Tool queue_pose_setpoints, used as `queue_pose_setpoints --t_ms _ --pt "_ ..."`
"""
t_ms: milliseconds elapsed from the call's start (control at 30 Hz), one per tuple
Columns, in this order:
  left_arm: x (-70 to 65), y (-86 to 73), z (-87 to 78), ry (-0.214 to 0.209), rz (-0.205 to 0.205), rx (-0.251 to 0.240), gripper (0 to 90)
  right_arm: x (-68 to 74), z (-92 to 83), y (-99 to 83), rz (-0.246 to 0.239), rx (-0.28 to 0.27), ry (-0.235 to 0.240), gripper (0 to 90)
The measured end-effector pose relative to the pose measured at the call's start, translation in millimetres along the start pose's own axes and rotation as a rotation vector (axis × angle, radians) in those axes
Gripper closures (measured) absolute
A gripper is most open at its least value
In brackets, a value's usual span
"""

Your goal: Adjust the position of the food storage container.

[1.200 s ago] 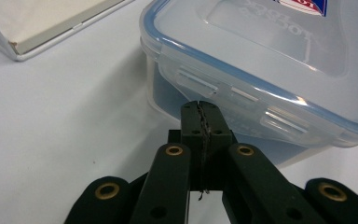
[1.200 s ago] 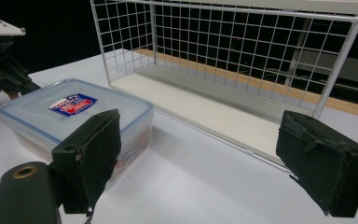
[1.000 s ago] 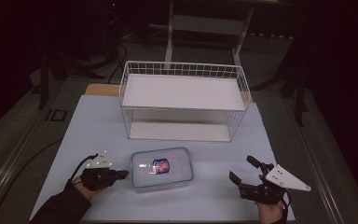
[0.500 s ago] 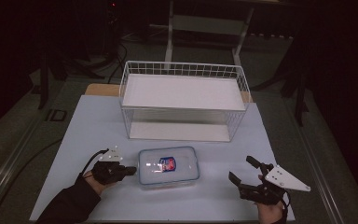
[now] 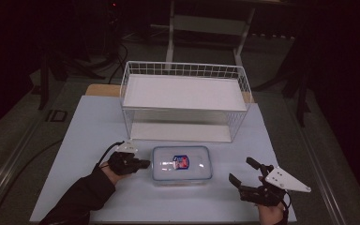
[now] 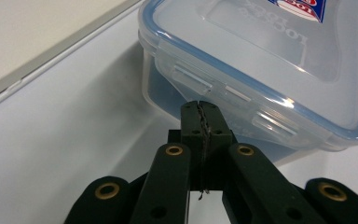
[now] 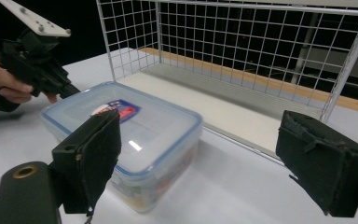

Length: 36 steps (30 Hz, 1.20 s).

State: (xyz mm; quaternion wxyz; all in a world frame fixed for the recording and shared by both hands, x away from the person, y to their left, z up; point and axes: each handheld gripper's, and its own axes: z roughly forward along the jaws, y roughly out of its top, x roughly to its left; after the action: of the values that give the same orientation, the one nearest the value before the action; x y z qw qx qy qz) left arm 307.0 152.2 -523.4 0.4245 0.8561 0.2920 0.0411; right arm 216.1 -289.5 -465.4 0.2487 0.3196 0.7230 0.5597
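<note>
High view: one container (image 5: 182, 163), two claws.

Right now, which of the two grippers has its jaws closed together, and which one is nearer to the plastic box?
The left gripper: its jaws are pressed shut at the end of the plastic box. The right gripper is wide open, apart from the box.

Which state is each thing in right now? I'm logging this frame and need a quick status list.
plastic container: lid on, upright on the table, in front of the basket.
wire basket: upright, nothing inside it.
left gripper: jaws shut, tips at the container's side by a lid latch; contact unclear.
right gripper: jaws wide open, holding nothing, apart from the container.
</note>
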Motion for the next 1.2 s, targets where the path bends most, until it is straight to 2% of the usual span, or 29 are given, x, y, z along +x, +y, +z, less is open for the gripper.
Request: queue_pose_setpoints --t_ms 167,400,567,667,800,900,967,1033,1067,1100,1133,1200 --pt "-0.4 8.3 10.3 -0.015 0.008 -0.004 89.6 -0.5 -0.2 -0.2 0.001 -0.001 0.001 13.8" --pt "-0.8 10.8 14.3 -0.02 0.01 -0.006 89.5 -1.0 -0.3 -0.5 0.005 -0.002 0.007 13.8" --pt "-3.0 10.1 8.7 -0.028 0.011 -0.013 88.9 -0.4 0.2 -0.5 -0.001 0.003 0.003 13.6" --pt "-8.1 12.1 -2.3 -0.028 0.019 -0.032 83.6 -1.2 0.4 -0.4 -0.003 -0.002 0.005 12.6" --pt "-15.1 16.0 -15.4 -0.052 0.018 -0.073 71.2 0.1 1.8 -0.3 -0.011 -0.001 -0.004 11.5" --pt "-20.5 19.2 -21.0 -0.076 0.002 -0.099 55.7 2.6 3.9 0.3 -0.014 -0.004 -0.002 11.1" --pt "-24.5 21.8 -22.9 -0.072 -0.008 -0.115 43.1 4.7 6.2 0.4 -0.015 0.004 0.001 11.1" --pt "-28.6 23.9 -24.4 -0.077 -0.014 -0.14 36.6 6.8 9.0 0.1 -0.017 0.011 0.0 11.1" --pt "-31.0 25.1 -25.3 -0.078 -0.001 -0.148 32.7 7.6 10.2 0.0 -0.016 0.012 -0.001 11.1" --pt "-34.5 27.5 -26.3 -0.091 0.006 -0.155 23.3 9.0 11.8 0.0 -0.013 0.015 -0.002 11.1" --pt "-37.6 30.0 -27.6 -0.083 0.011 -0.162 18.3 11.0 13.7 0.5 -0.015 0.018 -0.004 11.1" --pt "-43.5 35.6 -30.8 -0.095 0.014 -0.195 11.9 13.6 15.5 2.9 -0.012 0.015 -0.001 11.1"
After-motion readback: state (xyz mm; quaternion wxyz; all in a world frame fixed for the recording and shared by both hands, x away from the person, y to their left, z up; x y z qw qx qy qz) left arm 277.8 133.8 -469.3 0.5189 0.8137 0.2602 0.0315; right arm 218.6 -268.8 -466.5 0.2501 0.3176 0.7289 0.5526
